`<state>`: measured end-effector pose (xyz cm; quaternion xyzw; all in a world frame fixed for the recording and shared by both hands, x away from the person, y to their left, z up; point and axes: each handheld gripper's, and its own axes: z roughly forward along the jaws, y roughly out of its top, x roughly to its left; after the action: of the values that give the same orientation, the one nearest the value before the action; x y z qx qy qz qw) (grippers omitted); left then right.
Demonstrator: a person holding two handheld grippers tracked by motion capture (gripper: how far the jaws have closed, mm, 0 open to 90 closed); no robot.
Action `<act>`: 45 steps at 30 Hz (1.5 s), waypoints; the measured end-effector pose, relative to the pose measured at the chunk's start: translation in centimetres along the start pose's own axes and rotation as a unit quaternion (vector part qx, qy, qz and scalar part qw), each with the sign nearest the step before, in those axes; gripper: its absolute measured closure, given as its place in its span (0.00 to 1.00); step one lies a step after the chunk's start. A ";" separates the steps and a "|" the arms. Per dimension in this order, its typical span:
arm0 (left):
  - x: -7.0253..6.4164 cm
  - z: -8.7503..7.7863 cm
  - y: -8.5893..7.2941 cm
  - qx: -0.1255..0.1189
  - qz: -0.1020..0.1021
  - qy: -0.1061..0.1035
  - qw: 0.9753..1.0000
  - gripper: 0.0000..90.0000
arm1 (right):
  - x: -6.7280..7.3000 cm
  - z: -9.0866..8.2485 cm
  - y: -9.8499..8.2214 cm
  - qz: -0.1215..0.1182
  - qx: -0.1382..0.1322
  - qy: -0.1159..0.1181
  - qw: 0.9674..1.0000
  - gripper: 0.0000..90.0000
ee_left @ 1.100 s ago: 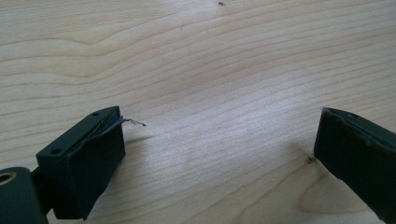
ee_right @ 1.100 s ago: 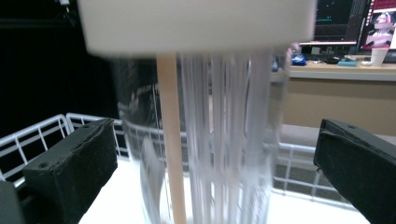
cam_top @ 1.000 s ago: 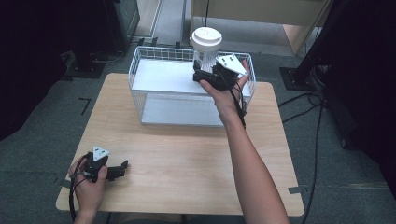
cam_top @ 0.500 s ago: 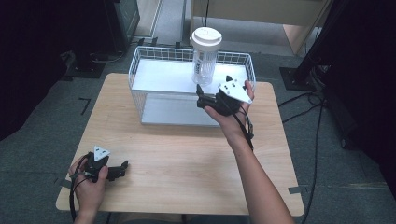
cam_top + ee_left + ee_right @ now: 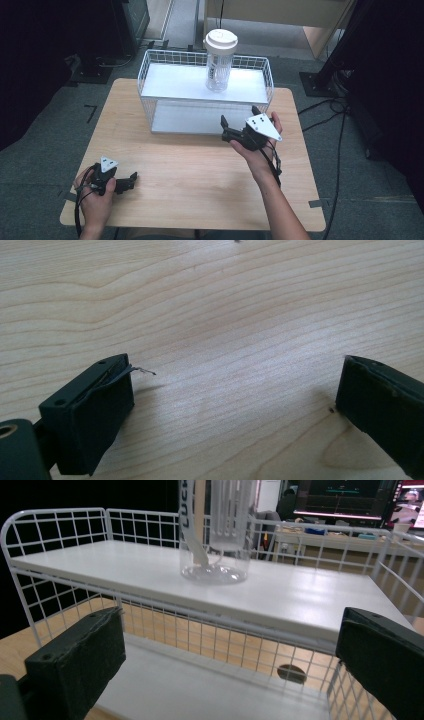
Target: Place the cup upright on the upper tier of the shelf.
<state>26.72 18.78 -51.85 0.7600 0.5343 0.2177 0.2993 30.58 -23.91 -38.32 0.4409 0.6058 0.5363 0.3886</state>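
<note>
My right tool (image 5: 239, 116) hangs just above the tabletop (image 5: 200, 170), in front of the near side of the white wire rack (image 5: 150, 102), with its jaws spread wide and nothing between them. From the right tool's own camera I look between the two black pads straight at the rack: its upper white shelf (image 5: 300, 600) runs across the middle, and the lower white shelf (image 5: 200, 690) lies beneath it behind the wire grid.

The clear bottle (image 5: 219, 62) stands upright on the upper shelf, toward the far right part of it, with its pale round lid (image 5: 221, 40) on top. It is apart from my right tool, which sits nearer to me and a little to the right of it. In the right tool's camera the bottle's clear base (image 5: 215, 567) rests flat on the shelf, and there is dark lettering on a strip down its side that I cannot read in full.

My left tool (image 5: 131, 179) lies low at the near left corner of the tabletop, well apart from the rack and the bottle. Its jaws are also wide open and hold nothing; its camera shows bare wood grain (image 5: 225, 330) between the two pads, with a thin frayed bit sticking out from the tip of the left pad (image 5: 142, 371).
</note>
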 end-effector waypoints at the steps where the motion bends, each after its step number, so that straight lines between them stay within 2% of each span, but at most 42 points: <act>1: 0.0 0.0 0.0 0.000 0.000 0.000 1.000 0.03 | -0.2 -0.3 -0.4 0.001 0.002 -0.001 1.000 0.00; 7: 0.0 0.0 0.0 -0.001 -0.001 0.000 1.000 0.03 | -1.0 -2.3 -2.5 0.018 0.018 -0.009 1.000 0.00; 9: 0.0 0.0 0.0 0.000 0.000 0.000 1.000 0.03 | -1.4 -2.8 -3.3 0.016 0.021 -0.014 1.000 0.00; 16: 0.0 0.0 0.0 0.000 0.000 0.000 1.000 0.03 | -2.8 -4.5 -5.8 0.034 0.038 -0.037 0.998 0.00; 21: 0.0 0.0 0.0 -0.001 -0.001 0.000 1.000 0.03 | -4.2 -5.9 -7.7 0.033 0.053 -0.061 0.996 0.00; 25: 0.0 0.0 0.0 0.000 -0.001 0.000 1.000 0.03 | -5.5 -7.1 -9.2 0.044 0.064 -0.079 0.994 0.00; 36: 0.0 0.0 0.0 -0.001 -0.001 0.000 1.000 0.03 | -8.8 -10.6 -12.5 0.042 0.112 -0.124 0.985 0.00; 41: 0.0 0.0 0.0 -0.001 -0.001 0.000 1.000 0.03 | -10.4 -11.9 -13.7 0.050 0.134 -0.147 0.979 0.00; 45: 0.0 0.0 0.0 0.000 -0.001 0.000 1.000 0.03 | -11.8 -12.8 -14.6 0.047 0.156 -0.165 0.973 0.00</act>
<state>26.70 18.75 -51.87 0.7595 0.5347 0.2180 0.2996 20.39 -39.59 -51.30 0.6064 0.5881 0.3731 0.3836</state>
